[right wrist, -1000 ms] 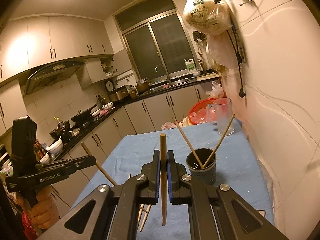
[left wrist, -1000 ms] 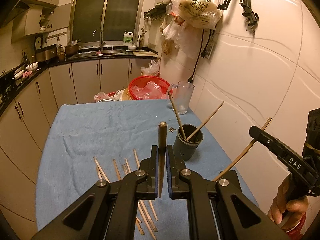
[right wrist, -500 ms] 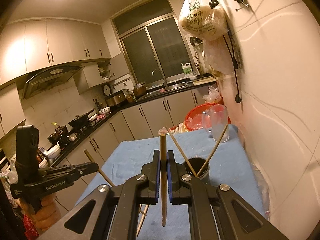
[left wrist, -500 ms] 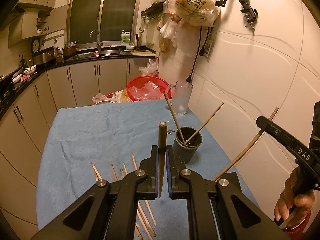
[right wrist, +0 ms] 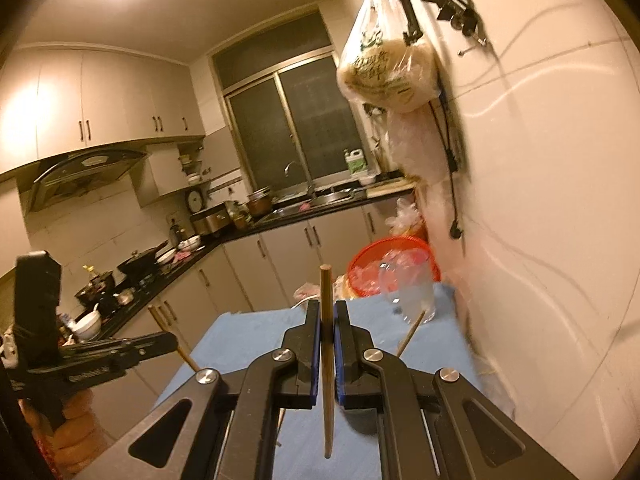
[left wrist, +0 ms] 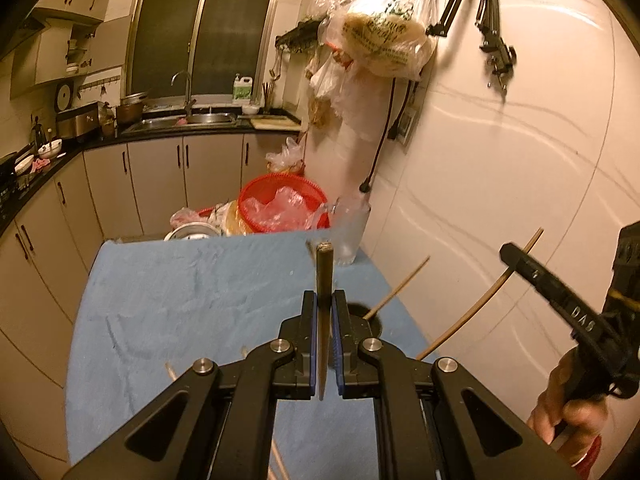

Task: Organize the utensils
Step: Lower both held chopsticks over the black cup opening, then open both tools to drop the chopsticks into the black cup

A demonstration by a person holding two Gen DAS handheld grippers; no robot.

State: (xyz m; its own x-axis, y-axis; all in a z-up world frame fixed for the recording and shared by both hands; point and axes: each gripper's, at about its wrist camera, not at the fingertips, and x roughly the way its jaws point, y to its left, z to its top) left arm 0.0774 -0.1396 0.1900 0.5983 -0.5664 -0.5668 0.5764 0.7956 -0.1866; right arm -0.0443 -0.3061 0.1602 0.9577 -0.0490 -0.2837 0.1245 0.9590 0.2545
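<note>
Each hand-held gripper is clamped on its own chopstick: left hand-held gripper (left wrist: 325, 334) pinches a chopstick (left wrist: 323, 280) upright between its pads, right hand-held gripper (right wrist: 328, 340) pinches another chopstick (right wrist: 326, 320), the dark cup (left wrist: 370, 320) just beyond on the table (left wrist: 180, 300).

Blue cloth (left wrist: 192, 304), red basket (left wrist: 256, 196)

Both wrist views overlook table (left wrist: 192, 280), perhaps closely.
</note>
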